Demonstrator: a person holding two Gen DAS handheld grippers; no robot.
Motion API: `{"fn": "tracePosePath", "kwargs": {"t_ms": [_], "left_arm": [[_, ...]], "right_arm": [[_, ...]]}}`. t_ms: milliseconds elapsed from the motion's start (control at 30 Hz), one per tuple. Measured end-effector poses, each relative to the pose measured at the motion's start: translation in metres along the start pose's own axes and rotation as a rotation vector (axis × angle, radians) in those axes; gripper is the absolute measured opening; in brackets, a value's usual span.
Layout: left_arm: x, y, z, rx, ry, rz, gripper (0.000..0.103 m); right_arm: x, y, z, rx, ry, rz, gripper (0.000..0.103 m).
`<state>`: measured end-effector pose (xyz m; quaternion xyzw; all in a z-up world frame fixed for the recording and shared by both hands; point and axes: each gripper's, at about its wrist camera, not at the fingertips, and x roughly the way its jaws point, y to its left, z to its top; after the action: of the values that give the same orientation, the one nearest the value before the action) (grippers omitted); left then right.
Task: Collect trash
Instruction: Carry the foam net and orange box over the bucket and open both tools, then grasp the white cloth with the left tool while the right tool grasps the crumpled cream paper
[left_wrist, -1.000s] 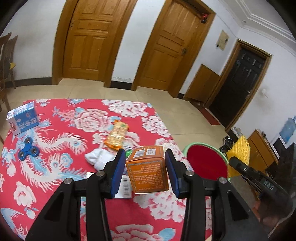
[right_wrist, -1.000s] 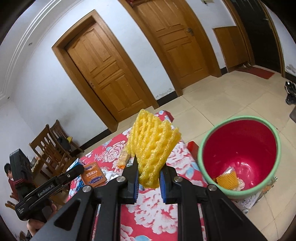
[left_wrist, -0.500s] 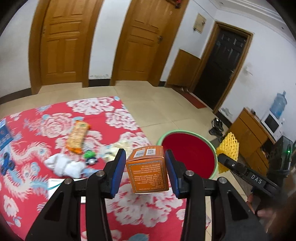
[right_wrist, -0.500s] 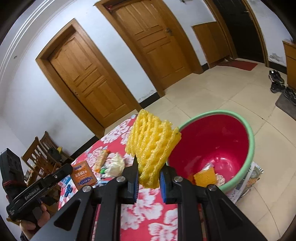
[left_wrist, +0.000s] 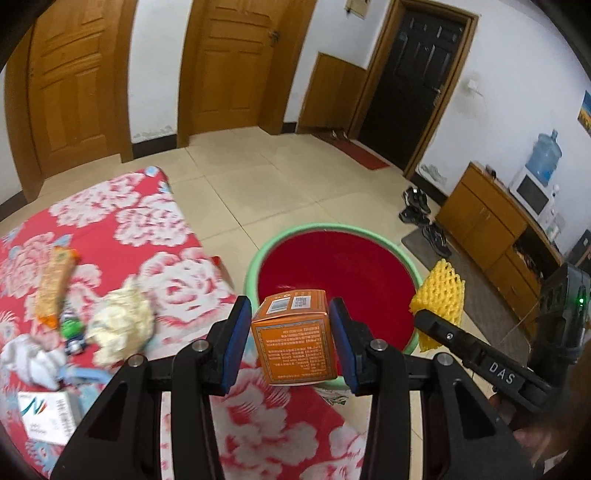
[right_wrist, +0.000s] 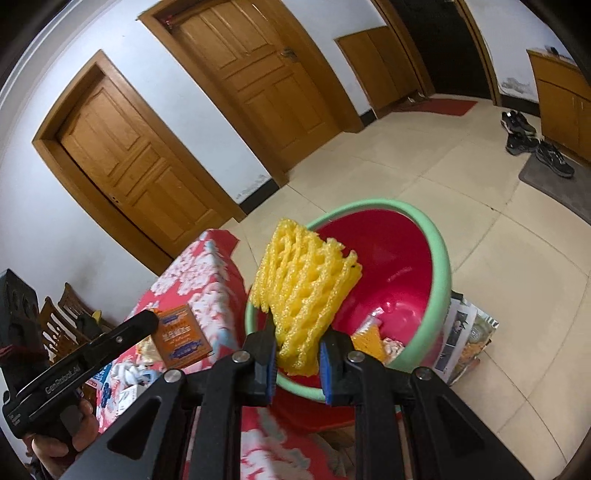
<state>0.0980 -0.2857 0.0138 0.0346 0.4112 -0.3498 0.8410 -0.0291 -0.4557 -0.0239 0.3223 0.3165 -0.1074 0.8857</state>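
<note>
My left gripper (left_wrist: 291, 341) is shut on an orange carton (left_wrist: 295, 338), held over the near rim of the red bin with a green rim (left_wrist: 332, 266). My right gripper (right_wrist: 297, 360) is shut on a yellow foam net (right_wrist: 303, 284), which hangs over the bin's (right_wrist: 441, 258) near edge. The left wrist view shows the foam net (left_wrist: 439, 299) at the bin's right side, clamped by the right gripper. The right wrist view shows the orange carton (right_wrist: 183, 338) at the left, in the left gripper. Some wrappers (right_wrist: 369, 338) lie in the bin's bottom.
On the red floral tablecloth (left_wrist: 159, 236) lie an orange snack packet (left_wrist: 53, 284), a crumpled yellowish wad (left_wrist: 120, 325), white tissue (left_wrist: 31, 358), a small green toy (left_wrist: 72, 330) and a white box (left_wrist: 48, 415). Newspapers (right_wrist: 465, 332) lie beside the bin. Shoes (left_wrist: 417, 206) and a cabinet (left_wrist: 491, 236) stand to the right.
Both grippers have moved from the table toward the bin, carrying the carton and the foam net. The bin now looms larger, and the table has slid to the left.
</note>
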Motion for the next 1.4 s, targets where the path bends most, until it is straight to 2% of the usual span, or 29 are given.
{"fn": "tracePosePath", "kwargs": {"t_ms": [300, 600, 733, 967, 1400], "left_arm": [[0.050, -0.016, -0.001, 0.041, 0.071, 0.023, 0.044], [0.063, -0.019, -0.001, 0.060, 0.091, 0.044, 0.045], [0.061, -0.016, 0.000, 0.048, 0.086, 0.046, 0.045], [0.048, -0.009, 0.000, 0.031, 0.069, 0.046, 0.045], [0.006, 0.024, -0.012, -0.037, 0.034, 0.080, 0.045]], "right_arm": [[0.033, -0.021, 0.002, 0.006, 0.059, -0.043, 0.026], [0.049, -0.029, 0.003, 0.006, 0.086, -0.055, 0.028], [0.049, -0.027, 0.005, 0.010, 0.091, -0.045, 0.034], [0.041, -0.025, 0.006, 0.021, 0.068, -0.047, 0.053], [0.021, -0.003, 0.002, 0.004, 0.036, -0.018, 0.063]]}}
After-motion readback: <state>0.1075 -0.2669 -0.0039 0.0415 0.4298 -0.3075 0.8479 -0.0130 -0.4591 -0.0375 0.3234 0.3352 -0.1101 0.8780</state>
